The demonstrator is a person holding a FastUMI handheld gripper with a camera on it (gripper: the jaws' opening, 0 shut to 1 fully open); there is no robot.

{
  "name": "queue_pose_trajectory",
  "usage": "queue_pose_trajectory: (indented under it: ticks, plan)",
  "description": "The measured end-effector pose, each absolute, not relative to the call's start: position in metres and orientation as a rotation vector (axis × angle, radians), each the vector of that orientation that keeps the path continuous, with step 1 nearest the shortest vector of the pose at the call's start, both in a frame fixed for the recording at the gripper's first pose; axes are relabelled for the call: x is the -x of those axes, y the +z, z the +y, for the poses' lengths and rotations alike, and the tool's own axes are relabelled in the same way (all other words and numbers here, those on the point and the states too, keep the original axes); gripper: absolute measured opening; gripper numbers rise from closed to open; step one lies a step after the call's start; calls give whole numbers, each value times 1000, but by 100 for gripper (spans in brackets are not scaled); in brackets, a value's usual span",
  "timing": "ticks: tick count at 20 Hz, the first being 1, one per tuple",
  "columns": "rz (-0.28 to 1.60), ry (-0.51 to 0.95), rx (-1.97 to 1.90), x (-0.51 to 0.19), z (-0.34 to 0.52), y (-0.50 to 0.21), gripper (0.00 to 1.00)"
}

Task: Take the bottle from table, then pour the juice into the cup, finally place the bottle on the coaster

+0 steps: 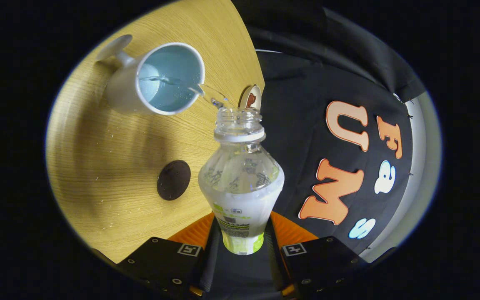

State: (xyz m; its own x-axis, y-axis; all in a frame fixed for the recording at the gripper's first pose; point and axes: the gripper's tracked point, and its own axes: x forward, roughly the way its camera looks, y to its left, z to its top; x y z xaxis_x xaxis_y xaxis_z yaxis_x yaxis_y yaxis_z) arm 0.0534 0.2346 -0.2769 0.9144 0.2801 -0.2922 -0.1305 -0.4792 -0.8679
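Gripper view, and the pour is on. The tongs are clamped on the bottle, one finger pressing each side of its labelled lower body at the bottom centre of the frame. The bottle's long axis runs straight away from the tongs, up the middle of the picture, with the uncapped neck at the far end. A thin clear stream leaves that mouth and arcs up and to the left into the cup.

The cup sits on the wooden bench in the upper left of the frame, beyond the bottle's neck and off to its left, handle pointing away toward the far upper left. Liquid is already pooling inside it. The bottle's mouth is just beside the cup's near rim, not touching it, and the stream clears the rim.

Now the relation that matters for what comes after: the coaster, a dark round disc, lies flat on the bench left of centre, level with the bottle's shoulder and to its left, well nearer the tongs than the cup is. So I'd judge the pouring step is in hand, and the setting-down will call for righting the bottle and drawing it back and leftward.

A small round object peeks out just past the bottle's mouth at the bench's edge; too small to identify.
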Motion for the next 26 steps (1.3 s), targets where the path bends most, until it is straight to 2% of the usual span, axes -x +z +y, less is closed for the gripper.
queue_pose_trajectory:
  ticks: [26]
  plan:
    - [-194,540,2173,-63,248,-264,56]
